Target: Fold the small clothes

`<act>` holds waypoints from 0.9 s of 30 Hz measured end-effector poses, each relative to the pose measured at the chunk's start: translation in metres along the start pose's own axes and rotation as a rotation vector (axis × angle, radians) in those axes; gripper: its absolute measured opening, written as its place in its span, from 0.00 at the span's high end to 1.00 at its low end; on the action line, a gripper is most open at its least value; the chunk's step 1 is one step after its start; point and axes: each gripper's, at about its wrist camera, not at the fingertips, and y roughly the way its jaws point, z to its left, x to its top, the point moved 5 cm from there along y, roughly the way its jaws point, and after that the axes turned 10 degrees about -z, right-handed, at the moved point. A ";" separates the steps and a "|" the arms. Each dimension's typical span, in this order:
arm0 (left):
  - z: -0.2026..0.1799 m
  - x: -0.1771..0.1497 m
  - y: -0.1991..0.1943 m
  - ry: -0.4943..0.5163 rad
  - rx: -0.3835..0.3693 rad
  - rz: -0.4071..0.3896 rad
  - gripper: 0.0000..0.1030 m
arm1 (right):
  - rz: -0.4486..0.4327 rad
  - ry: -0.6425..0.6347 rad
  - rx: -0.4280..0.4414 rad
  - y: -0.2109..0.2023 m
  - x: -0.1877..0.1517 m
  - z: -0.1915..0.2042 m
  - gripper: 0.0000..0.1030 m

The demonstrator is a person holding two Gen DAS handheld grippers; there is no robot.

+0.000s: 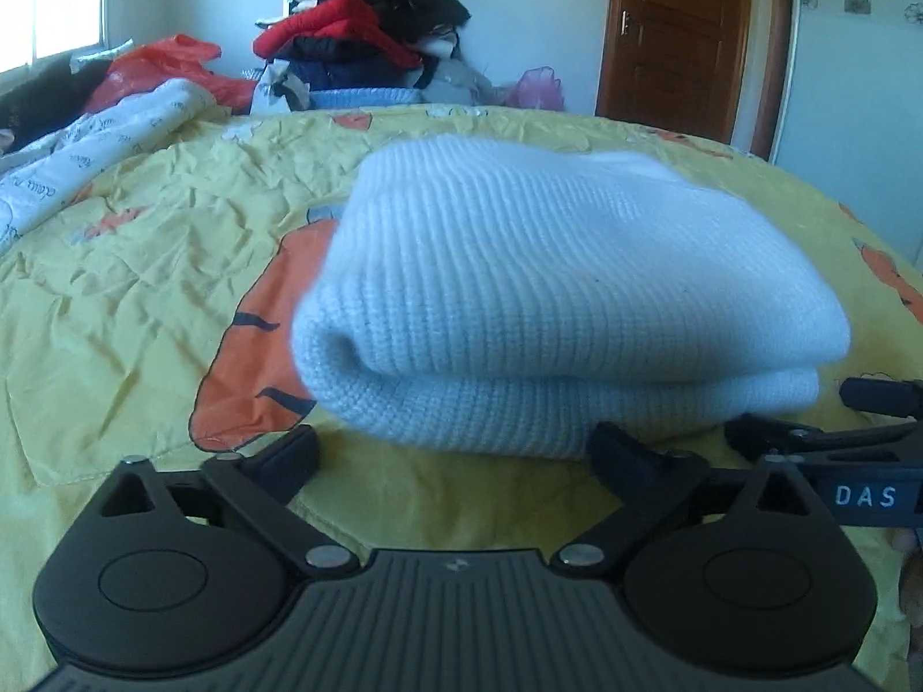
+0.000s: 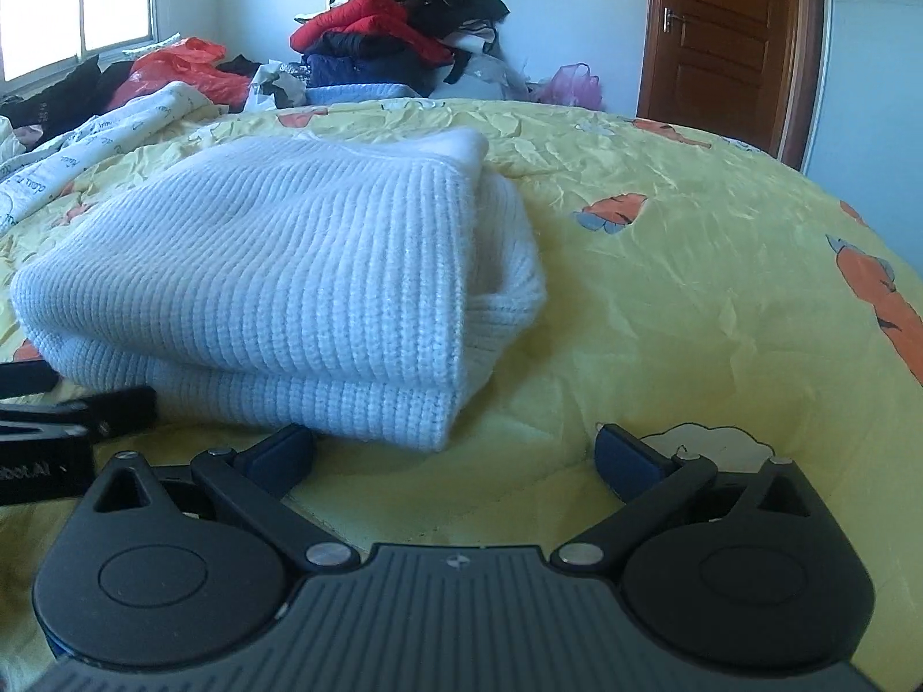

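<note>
Starting at your left, the left gripper (image 1: 456, 450) sits with its jaws spread wide and empty just before the near fold of the pale blue knit garment (image 1: 554, 300) (already doubled over, lying on the yellow bedspread (image 1: 132, 265)). To your right, the right gripper (image 2: 456, 450) is likewise spread and empty at the garment's right corner, probably because both let go after laying the fold down.

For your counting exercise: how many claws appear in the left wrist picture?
2. The left claw sits open at the bottom, before the folded white sweater; the right claw enters at the right edge.
</note>
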 end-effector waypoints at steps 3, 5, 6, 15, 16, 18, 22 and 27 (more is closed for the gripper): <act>-0.001 -0.001 0.000 0.014 -0.004 0.004 0.00 | 0.000 0.001 -0.001 0.000 0.000 0.000 0.00; -0.004 -0.001 0.001 0.033 -0.003 0.010 0.00 | 0.000 0.001 -0.001 0.000 0.000 -0.001 0.00; -0.005 -0.002 0.001 0.046 -0.001 0.014 0.00 | 0.000 0.002 0.000 0.000 0.000 -0.001 0.00; -0.005 -0.002 0.002 0.054 -0.002 0.018 0.00 | -0.002 0.002 -0.002 -0.002 -0.001 -0.001 0.00; -0.005 -0.002 0.002 0.054 -0.002 0.018 0.00 | -0.002 0.001 -0.002 -0.002 -0.001 -0.001 0.00; -0.005 -0.002 0.002 0.054 -0.001 0.018 0.00 | -0.002 0.001 -0.002 -0.002 -0.001 -0.002 0.00; -0.005 -0.002 0.002 0.054 -0.001 0.018 0.00 | -0.003 0.002 -0.001 -0.002 -0.001 -0.002 0.00; -0.005 -0.002 0.002 0.054 -0.001 0.018 0.00 | -0.003 0.003 0.000 -0.002 -0.001 -0.002 0.00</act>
